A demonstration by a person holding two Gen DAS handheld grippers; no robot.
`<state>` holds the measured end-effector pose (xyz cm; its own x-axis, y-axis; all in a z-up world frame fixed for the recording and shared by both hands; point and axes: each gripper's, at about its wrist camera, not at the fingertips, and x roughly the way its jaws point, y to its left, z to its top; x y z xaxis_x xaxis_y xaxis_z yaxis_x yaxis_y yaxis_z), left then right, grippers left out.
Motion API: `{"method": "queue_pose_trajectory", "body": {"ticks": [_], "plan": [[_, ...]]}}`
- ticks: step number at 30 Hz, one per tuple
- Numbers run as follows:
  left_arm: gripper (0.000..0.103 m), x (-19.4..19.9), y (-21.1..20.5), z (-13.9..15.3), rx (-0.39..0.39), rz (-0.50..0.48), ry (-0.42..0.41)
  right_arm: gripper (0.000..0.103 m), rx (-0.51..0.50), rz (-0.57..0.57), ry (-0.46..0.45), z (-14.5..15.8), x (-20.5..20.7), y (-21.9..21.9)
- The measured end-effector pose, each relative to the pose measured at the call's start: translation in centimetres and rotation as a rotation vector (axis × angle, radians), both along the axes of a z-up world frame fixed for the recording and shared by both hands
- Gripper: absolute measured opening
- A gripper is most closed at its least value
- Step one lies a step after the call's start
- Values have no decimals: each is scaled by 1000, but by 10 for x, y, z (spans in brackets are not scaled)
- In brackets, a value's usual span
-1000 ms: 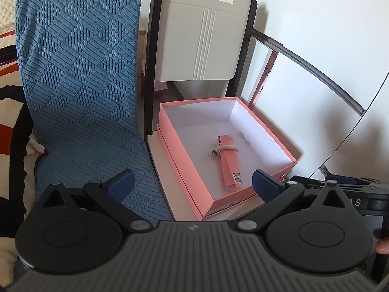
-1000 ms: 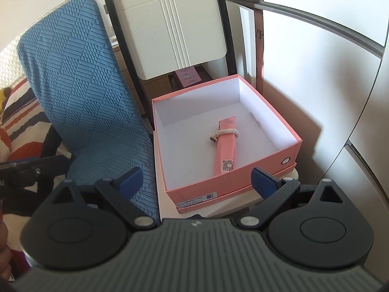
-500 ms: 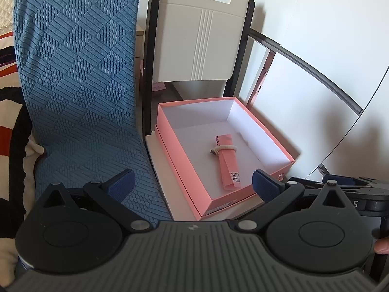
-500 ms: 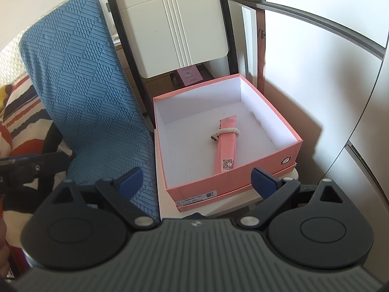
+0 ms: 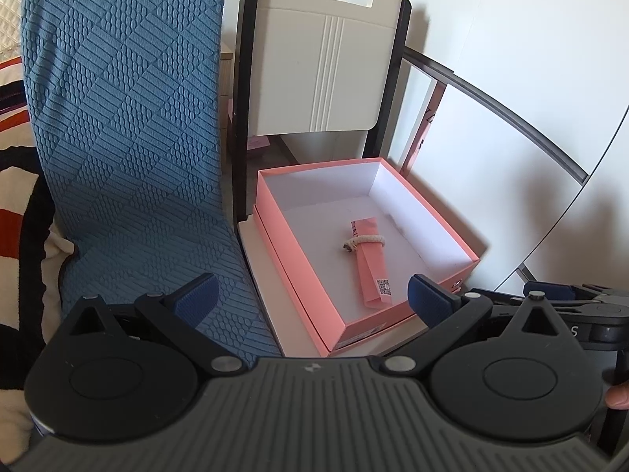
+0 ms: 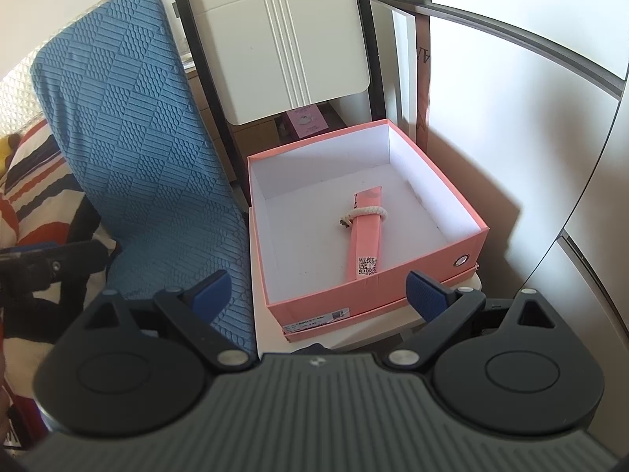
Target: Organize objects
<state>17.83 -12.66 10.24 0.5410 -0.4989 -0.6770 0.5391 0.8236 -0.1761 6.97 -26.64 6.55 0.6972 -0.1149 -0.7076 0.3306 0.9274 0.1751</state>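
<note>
While both my left gripper (image 5: 310, 295) and right gripper (image 6: 318, 289) hung wide and empty, the rope-tied pink paper roll (image 6: 365, 232) lay in the pink box (image 6: 397, 275), so I judged reaching in came next.

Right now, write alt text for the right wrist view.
An open pink cardboard box with a white inside sits on a pale chair seat, holding a folded pink paper packet tied with a cream cord. The open, empty right gripper hovers before it; a blue textured cloth drapes at left.
</note>
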Motion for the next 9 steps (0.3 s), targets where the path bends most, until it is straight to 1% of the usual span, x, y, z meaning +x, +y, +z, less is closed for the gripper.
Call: {"method": "queue_pose_trajectory", "body": {"ticks": [9], "plan": [[103,-2,5,5,-6,-3,-6,97,-9,3,0,3,-4,4]]}}
